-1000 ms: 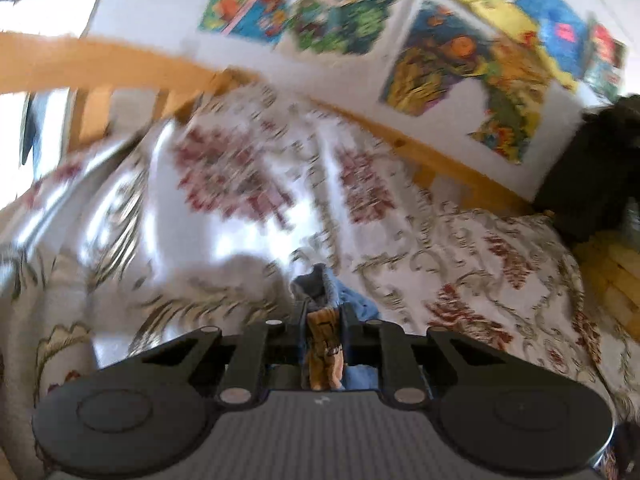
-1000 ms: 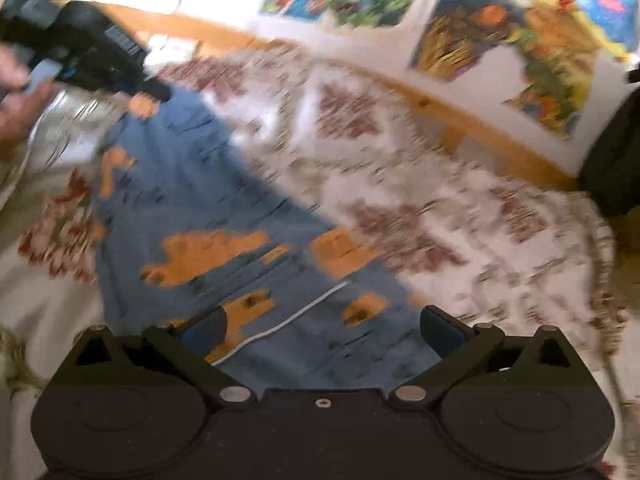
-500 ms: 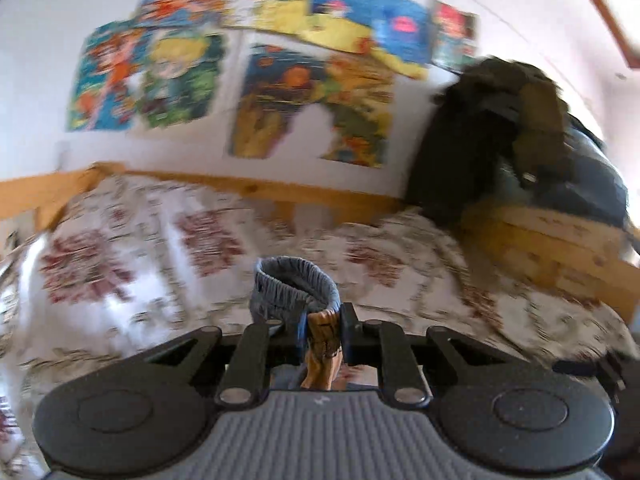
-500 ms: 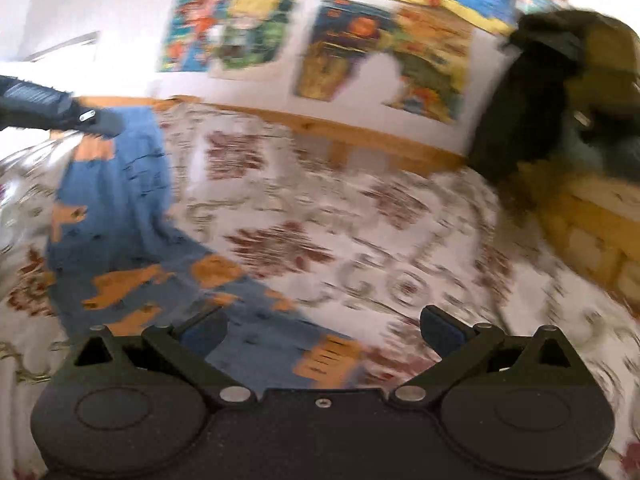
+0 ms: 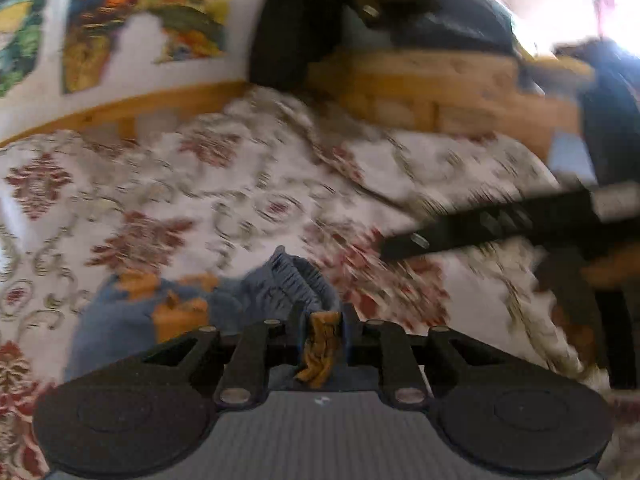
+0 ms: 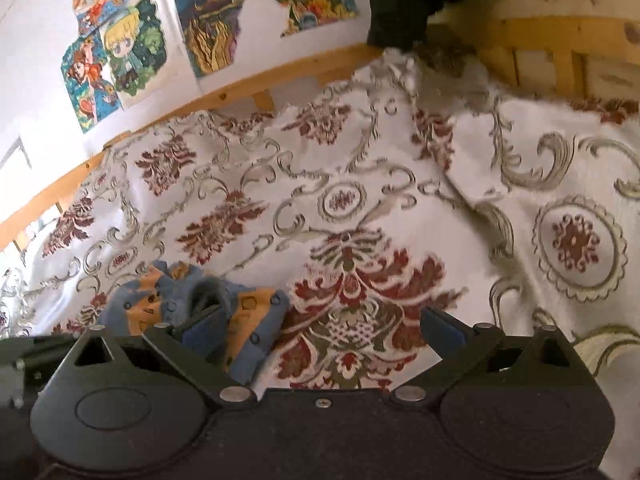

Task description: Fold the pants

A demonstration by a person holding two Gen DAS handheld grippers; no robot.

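Small blue pants with orange patches (image 5: 132, 312) lie bunched on the patterned bedspread (image 5: 192, 192). My left gripper (image 5: 322, 320) is shut on a fold of the pants, with the ribbed waistband (image 5: 298, 280) standing up just past the fingers. In the right wrist view the same pants (image 6: 192, 300) sit crumpled at the lower left. My right gripper (image 6: 320, 330) is open, its left finger (image 6: 200, 330) against the cloth and nothing between the fingers. The right gripper also shows as a black bar (image 5: 500, 224) at the right of the left wrist view.
A wooden bed frame (image 6: 240, 92) runs along the wall under several colourful posters (image 6: 120, 52). A dark bag (image 5: 352, 4) rests on wooden slats (image 5: 420, 80) at the bed's far end. Bare bedspread (image 6: 400, 200) stretches ahead of both grippers.
The left gripper has swung right and down, dragging the pants over into a bunch. The right gripper has turned right as well, and the spread pants have slid to its lower left.
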